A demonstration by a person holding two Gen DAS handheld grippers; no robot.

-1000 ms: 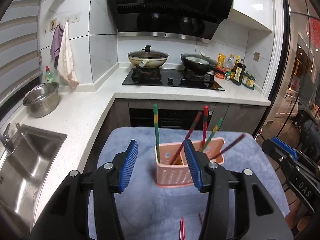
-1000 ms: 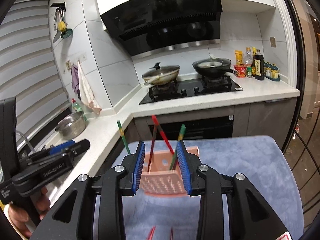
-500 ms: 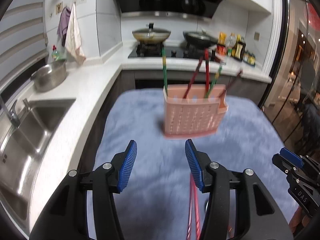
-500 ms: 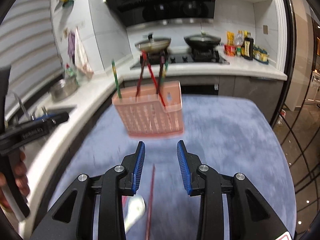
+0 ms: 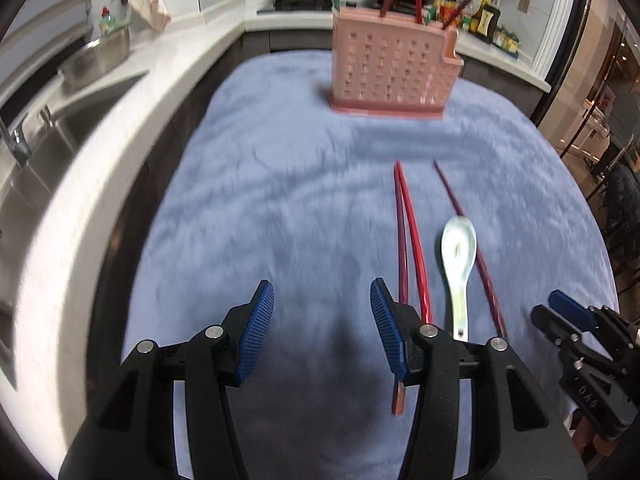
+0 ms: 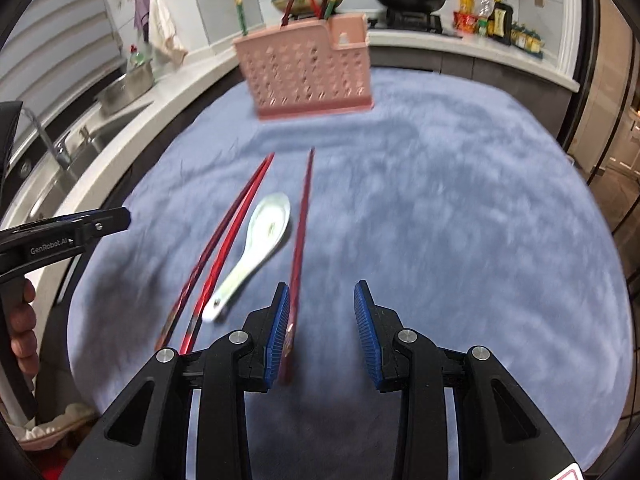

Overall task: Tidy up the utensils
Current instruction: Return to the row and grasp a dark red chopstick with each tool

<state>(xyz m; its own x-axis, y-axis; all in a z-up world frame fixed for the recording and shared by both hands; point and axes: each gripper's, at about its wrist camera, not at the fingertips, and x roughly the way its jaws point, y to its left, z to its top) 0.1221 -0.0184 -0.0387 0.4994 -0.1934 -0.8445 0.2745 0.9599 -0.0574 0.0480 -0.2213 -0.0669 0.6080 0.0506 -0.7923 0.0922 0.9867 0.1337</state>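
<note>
Two hand-held grippers hang over a blue cloth (image 5: 280,200) in a kitchen. The left gripper (image 5: 322,328) has its jaws apart with nothing between them, over bare cloth; a pair of red chopsticks (image 5: 408,240) lies just to its right. The right gripper (image 6: 322,332) is likewise spread and empty, with a single chopstick (image 6: 300,232) running just beside its left pad; whether it touches cannot be told. A white spoon (image 6: 256,248) lies between the pair and the single chopstick. Farther back, a pink holder (image 5: 390,70) stands upright on the cloth, several chopsticks already in it. Behind are a counter (image 5: 224,36), a sink (image 5: 52,144) and a stove (image 6: 412,20).
</note>
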